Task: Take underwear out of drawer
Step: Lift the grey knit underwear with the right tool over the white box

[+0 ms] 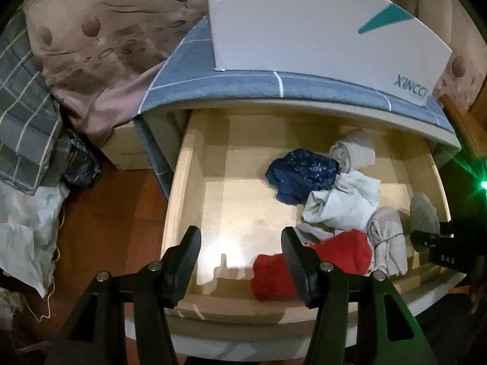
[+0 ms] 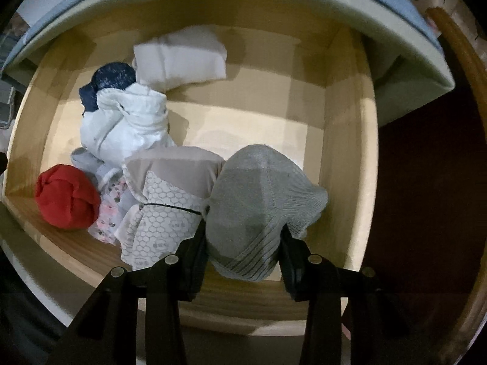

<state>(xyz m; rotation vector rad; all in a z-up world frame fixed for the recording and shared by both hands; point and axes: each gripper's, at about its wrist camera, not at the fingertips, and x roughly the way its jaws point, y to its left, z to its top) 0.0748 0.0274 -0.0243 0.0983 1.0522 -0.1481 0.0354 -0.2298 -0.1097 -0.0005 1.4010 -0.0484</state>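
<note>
The open wooden drawer (image 1: 194, 158) holds several rolled garments: a red one (image 1: 344, 252), a navy one (image 1: 304, 173), white ones (image 1: 341, 203) and a beige honeycomb-patterned one (image 2: 164, 213). My left gripper (image 1: 242, 261) is open and empty above the drawer's front left, its right finger just over the red roll. My right gripper (image 2: 243, 243) has its fingers on both sides of a grey knitted bundle (image 2: 258, 200) at the drawer's front right, which fills the gap between them. The right gripper also shows in the left wrist view (image 1: 438, 240), at the right edge.
A white box with teal print (image 1: 319, 27) lies on the blue checked mattress (image 1: 243, 88) above the drawer. A cardboard box (image 1: 127, 149), bedding and bags (image 1: 33, 213) crowd the floor at left. The drawer's left half (image 1: 237, 200) is bare wood.
</note>
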